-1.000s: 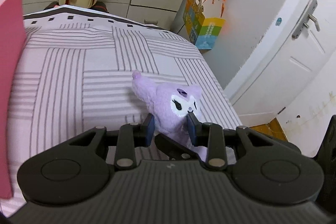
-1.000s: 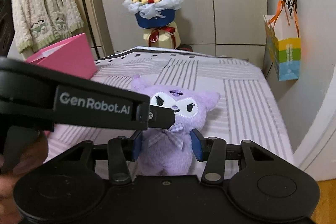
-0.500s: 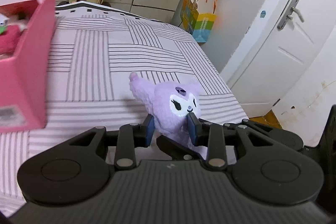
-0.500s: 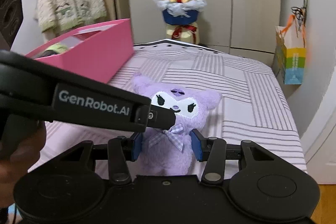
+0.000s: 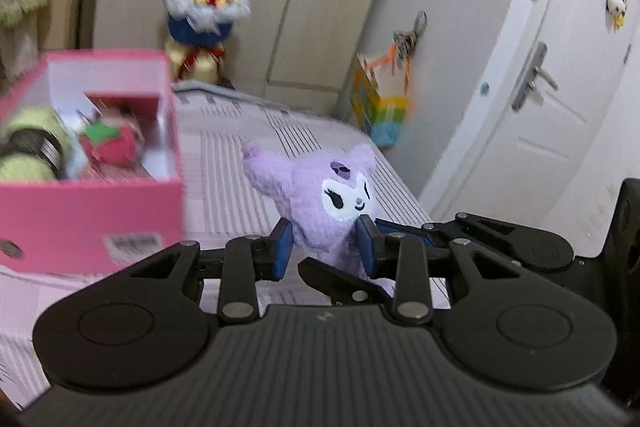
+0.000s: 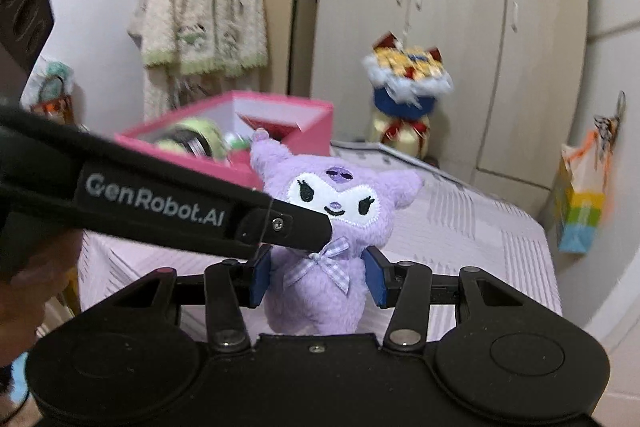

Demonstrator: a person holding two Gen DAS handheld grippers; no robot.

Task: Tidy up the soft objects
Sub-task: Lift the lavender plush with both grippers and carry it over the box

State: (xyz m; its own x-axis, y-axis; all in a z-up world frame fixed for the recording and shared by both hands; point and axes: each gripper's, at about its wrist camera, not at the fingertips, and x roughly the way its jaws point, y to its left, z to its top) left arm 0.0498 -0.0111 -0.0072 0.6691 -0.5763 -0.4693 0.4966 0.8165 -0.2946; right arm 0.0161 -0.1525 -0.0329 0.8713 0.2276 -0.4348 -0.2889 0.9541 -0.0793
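Observation:
A purple plush toy with a white face and a checked bow stays upright over the striped bed. My left gripper is shut on it just under the head. In the right wrist view my right gripper is shut on the same purple plush toy, lower on the body. A finger of the left gripper crosses from the left to the toy's neck. The pink box on the bed to the left holds a green soft toy and a red one.
A flower bouquet stands at the bed's far end before the wardrobe doors. A colourful paper bag hangs on the right wall near a white door. A knitted cardigan hangs beyond the pink box.
Both grippers have carried the plush up and to the left, toward the pink box, whose open top has come into view. Neither grip has changed.

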